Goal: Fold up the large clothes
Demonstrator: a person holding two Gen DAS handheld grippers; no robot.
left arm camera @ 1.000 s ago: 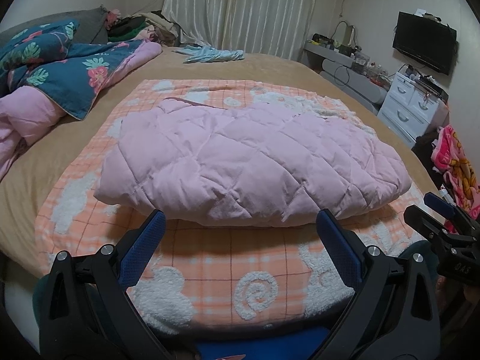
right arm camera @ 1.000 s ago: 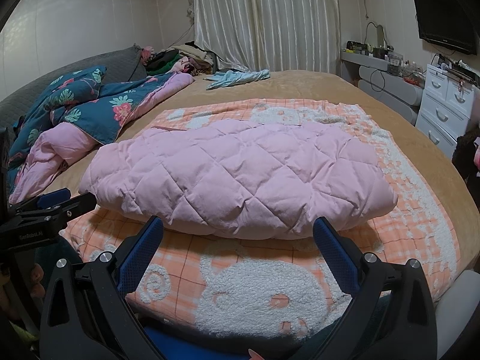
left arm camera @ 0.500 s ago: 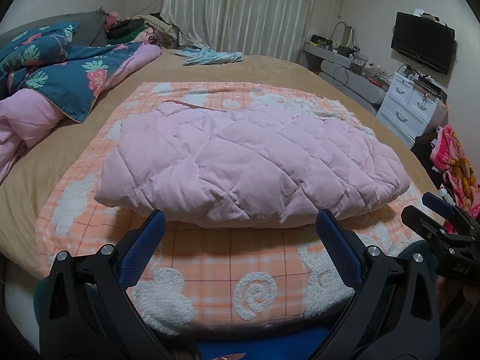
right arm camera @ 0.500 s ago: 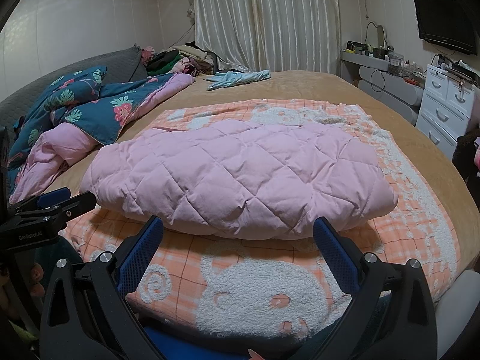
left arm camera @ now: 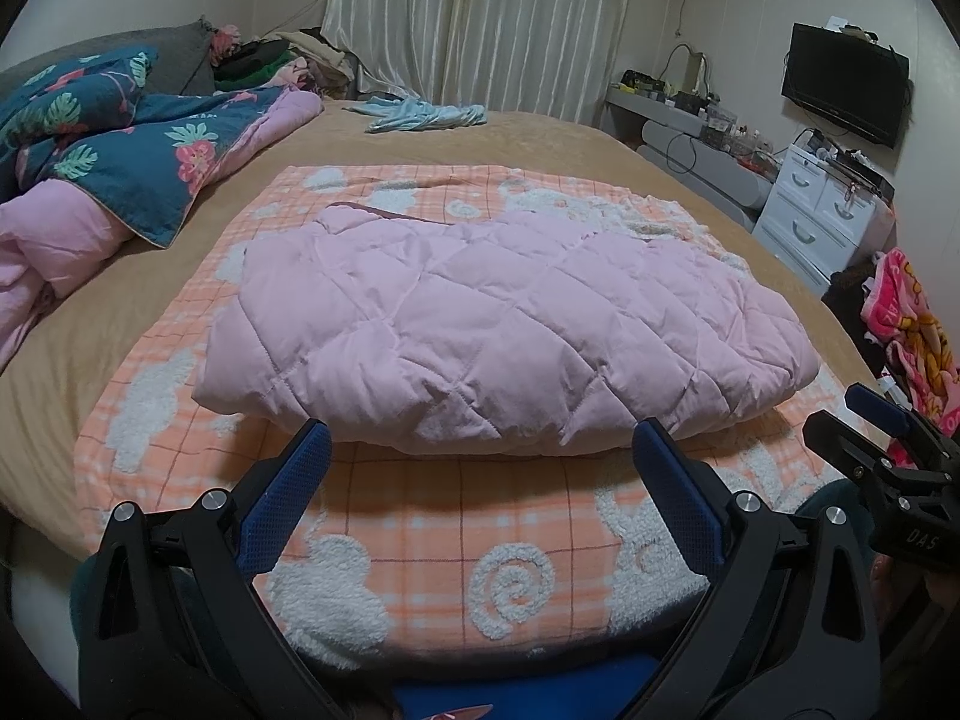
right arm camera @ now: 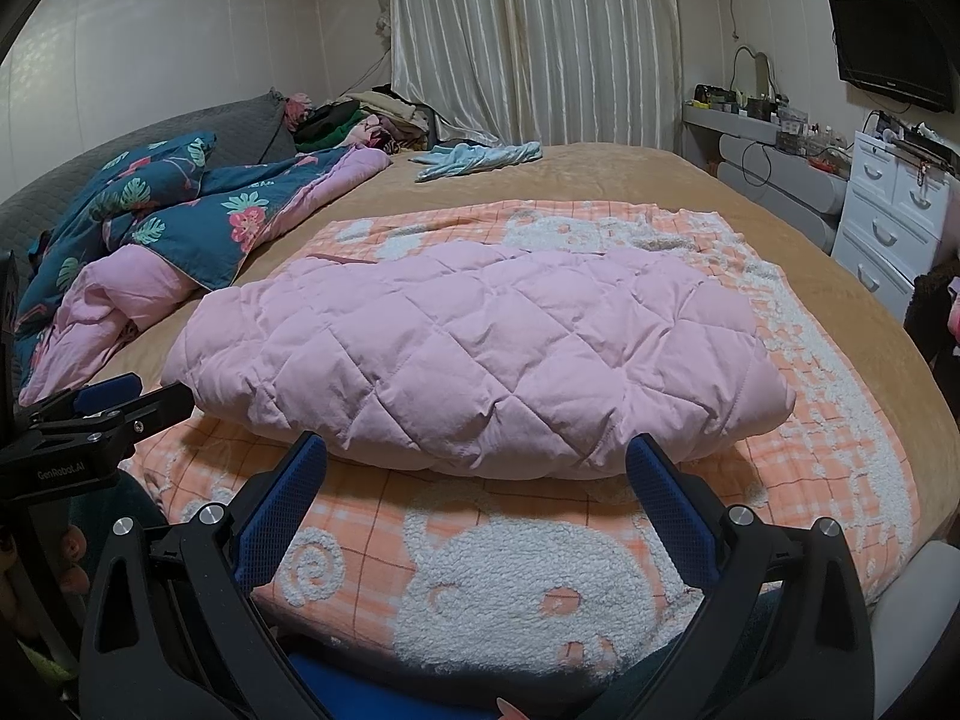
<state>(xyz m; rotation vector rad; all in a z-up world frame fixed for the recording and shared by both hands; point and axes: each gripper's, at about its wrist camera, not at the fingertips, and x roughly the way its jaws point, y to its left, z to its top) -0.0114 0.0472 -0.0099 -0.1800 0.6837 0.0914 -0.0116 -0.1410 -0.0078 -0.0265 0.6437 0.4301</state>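
A pink quilted jacket [left arm camera: 498, 330] [right arm camera: 480, 360] lies folded into a puffy bundle on an orange checked blanket [left arm camera: 420, 546] [right arm camera: 840, 468] spread over the bed. My left gripper [left arm camera: 480, 450] hovers open just in front of the bundle's near edge, nothing between its blue fingers. My right gripper [right arm camera: 477, 459] is likewise open and empty before the near edge. The right gripper [left arm camera: 882, 438] shows at the right border of the left wrist view. At the left border of the right wrist view I see the left gripper [right arm camera: 126, 402].
A teal floral duvet with pink lining [left arm camera: 120, 162] [right arm camera: 168, 222] is heaped at the left. A light-blue garment [left arm camera: 420, 114] [right arm camera: 480, 157] lies at the far side of the tan bed. White drawers [left arm camera: 828, 216] [right arm camera: 894, 216] stand at the right, with a TV [left arm camera: 846, 84] above.
Both grippers stay open. The left wrist view has drifted slightly, so the jacket sits a little lower in it; the jacket itself has not moved.
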